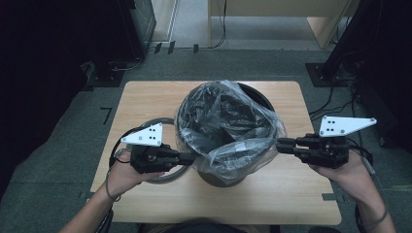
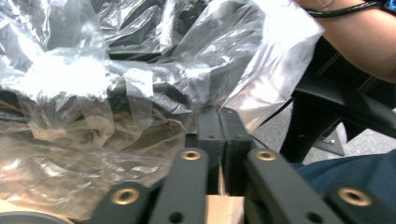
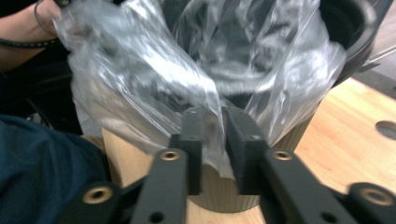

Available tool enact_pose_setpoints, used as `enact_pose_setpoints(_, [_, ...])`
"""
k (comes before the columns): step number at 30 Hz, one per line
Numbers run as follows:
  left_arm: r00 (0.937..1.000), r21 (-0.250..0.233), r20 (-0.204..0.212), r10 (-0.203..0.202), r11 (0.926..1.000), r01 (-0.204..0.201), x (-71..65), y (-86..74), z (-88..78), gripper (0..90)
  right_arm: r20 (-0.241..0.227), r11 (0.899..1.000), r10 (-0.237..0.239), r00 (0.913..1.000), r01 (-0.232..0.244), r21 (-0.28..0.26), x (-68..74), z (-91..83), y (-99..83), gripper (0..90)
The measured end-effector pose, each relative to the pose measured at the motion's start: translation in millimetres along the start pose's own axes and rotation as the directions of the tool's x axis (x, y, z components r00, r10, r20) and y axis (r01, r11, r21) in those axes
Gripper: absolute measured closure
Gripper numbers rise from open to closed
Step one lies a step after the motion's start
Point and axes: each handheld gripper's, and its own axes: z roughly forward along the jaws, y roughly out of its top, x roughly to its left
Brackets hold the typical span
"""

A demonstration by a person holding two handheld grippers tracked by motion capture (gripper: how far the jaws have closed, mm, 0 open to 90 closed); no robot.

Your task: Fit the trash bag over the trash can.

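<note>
- The left gripper [image 1: 193, 157] lies level at the near left side of the bin; in the left gripper view its jaws stand pressed almost together, a thin slit between them, with the edge of the clear plastic bag [image 1: 228, 127] at their tips. Whether film is caught in that slit I cannot tell.
- The right gripper [image 1: 279, 145] lies level at the bin's right side. In the right gripper view its jaws stand slightly apart with a fold of the bag hanging down between them; the film lies against the inner faces, but the frame is blurred, so a firm pinch is uncertain.
- The bag lines a dark round bin [image 1: 257, 97], its loose rim spilling over the bin's near edge, so it sits between the two grippers.
- The bin stands in the middle of a light wooden table [image 1: 286, 194]. A grey ring [image 1: 163, 121] lies flat on the table just left of the bin, partly under the left gripper.
- Around the table is grey carpeted floor [image 1: 58, 160], with black cables [image 1: 335, 104] at the right and pale wooden furniture [image 1: 320, 22] at the far end.
</note>
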Motion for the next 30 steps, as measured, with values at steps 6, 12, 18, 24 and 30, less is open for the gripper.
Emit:
enact_pose_setpoints(6, [0.9997,-0.002,0.023,-0.011,0.9999,0.011,-7.3,2.5,-0.1,67.6,0.015,0.998,-0.006,0.9999,0.007,-0.064,5.7,-8.9,10.5,63.9])
enact_pose_setpoints(12, [0.9999,0.003,0.014,0.002,1.0,-0.002,-10.1,3.8,4.2,76.8,0.018,0.998,-0.046,0.9988,0.047,-0.04,9.6,4.6,14.5,65.3])
enact_pose_setpoints(18, [0.9997,0.02,0.024,0.011,0.9997,-0.011,-10.6,3.8,9.2,89.8,0.002,0.997,-0.079,0.9969,0.079,0.01,13.0,7.1,13.8,90.0])
enact_pose_setpoints(24, [0.9997,0.05,0.02,0.017,0.9986,-0.018,-6.4,-3.7,15.1,90.0,-0.021,0.995,-0.072,0.9972,0.073,0.07,7.8,9.6,3.2,90.0])
enact_pose_setpoints(30, [0.9997,0.038,0.024,0.007,0.9993,-0.008,-3.0,-8.2,22.2,90.0,-0.04,0.992,-0.101,0.9941,0.104,0.078,5.7,17.8,-3.5,90.0])
